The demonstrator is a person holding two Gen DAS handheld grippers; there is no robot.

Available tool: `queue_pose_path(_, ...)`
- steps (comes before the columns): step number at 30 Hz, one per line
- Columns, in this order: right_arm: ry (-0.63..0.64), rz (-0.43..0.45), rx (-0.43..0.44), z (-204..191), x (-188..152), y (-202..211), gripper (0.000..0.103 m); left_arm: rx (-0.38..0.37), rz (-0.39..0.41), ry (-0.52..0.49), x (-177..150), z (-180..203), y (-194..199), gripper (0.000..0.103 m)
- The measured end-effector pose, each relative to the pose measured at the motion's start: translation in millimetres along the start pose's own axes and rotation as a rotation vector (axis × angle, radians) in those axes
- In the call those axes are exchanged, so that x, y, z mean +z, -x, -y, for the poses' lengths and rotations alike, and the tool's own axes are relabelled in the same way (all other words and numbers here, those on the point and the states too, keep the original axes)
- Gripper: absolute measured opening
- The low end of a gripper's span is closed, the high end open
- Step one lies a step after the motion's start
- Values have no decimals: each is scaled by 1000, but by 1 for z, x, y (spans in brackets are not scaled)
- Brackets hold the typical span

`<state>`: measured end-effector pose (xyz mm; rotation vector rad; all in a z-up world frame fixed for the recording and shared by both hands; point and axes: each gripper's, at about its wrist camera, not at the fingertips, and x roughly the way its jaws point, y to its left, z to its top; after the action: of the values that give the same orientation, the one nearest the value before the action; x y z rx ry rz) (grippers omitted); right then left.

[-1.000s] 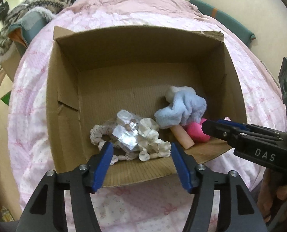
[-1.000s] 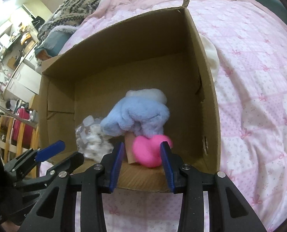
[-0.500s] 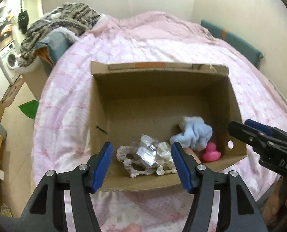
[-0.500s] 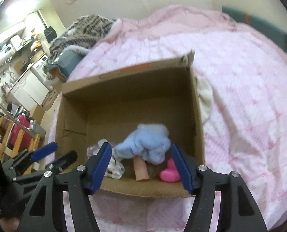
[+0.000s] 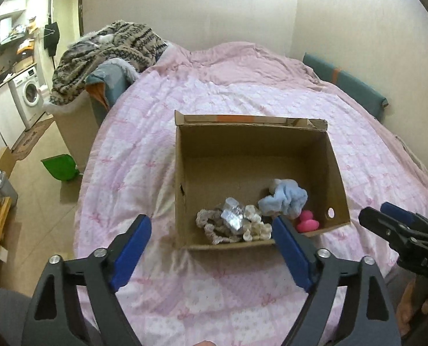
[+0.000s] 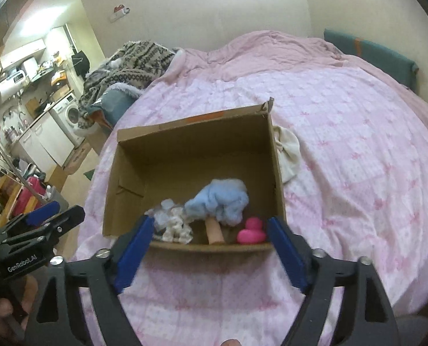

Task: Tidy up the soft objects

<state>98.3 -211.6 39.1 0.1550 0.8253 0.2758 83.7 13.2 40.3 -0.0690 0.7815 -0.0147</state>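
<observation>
An open cardboard box (image 5: 336,155) stands on the pink bed; it also shows in the right wrist view (image 6: 276,155). Inside lie a light blue plush (image 5: 284,200) (image 6: 219,199), a pink rubber duck (image 5: 307,223) (image 6: 251,232), a cream lace item with clear wrapping (image 5: 232,223) (image 6: 172,225) and a tan cylinder (image 6: 214,230). My left gripper (image 5: 211,252) is open and empty, above the bed in front of the box. My right gripper (image 6: 208,249) is open and empty, also in front of the box. A cream cloth (image 6: 287,155) lies on the bed against the box's right outer side.
The pink quilted bedspread (image 5: 242,98) covers the bed around the box. A patterned blanket on a grey chair (image 5: 110,54) stands at the far left. A green dustpan (image 5: 59,168) lies on the floor. A teal cushion (image 5: 346,85) lies along the right wall.
Both grippers have pulled back and up from the box, which now looks smaller and farther. The right gripper's jaws have opened wider. The objects in the box have not moved.
</observation>
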Motion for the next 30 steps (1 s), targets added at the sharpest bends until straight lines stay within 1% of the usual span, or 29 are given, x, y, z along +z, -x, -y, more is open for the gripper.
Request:
queue_pose_path(1, -1, 6, 1, -1, -4, 3, 100, -3, 3, 5, -4, -1, 4, 91)
queue_pose_path(2, 0, 9, -3, -1, -7, 5, 101, -5, 6, 10, -7, -2, 7, 95)
queue_pose_path(5, 2, 28, -15, -4, -16, 13, 103, -7, 20, 5, -17, -1, 16, 101)
queue_pose_path(6, 3, 37, -21, -5, -19, 15, 103, 1, 28, -2, -19, -1, 18, 102)
queue_pose_path(9, 1, 47, -34, -6, -27, 18, 103, 18, 43, -6, -23, -1, 22, 102)
queue_pose_path(14, 20, 87, -82, -9, -33, 21, 103, 29, 22, 2, -28, -3, 14, 102)
queue_pose_path(16, 24, 97, -95, -10, -32, 21, 103, 16, 10, 21, -29, -5, 11, 102)
queue_pose_path(19, 21, 84, -100, -9, -32, 16, 103, 4, 0, 46, -30, -9, 8, 102)
queue_pose_path(30, 34, 74, -103, -11, -33, 13, 103, -3, -17, 48, -30, -6, -1, 102)
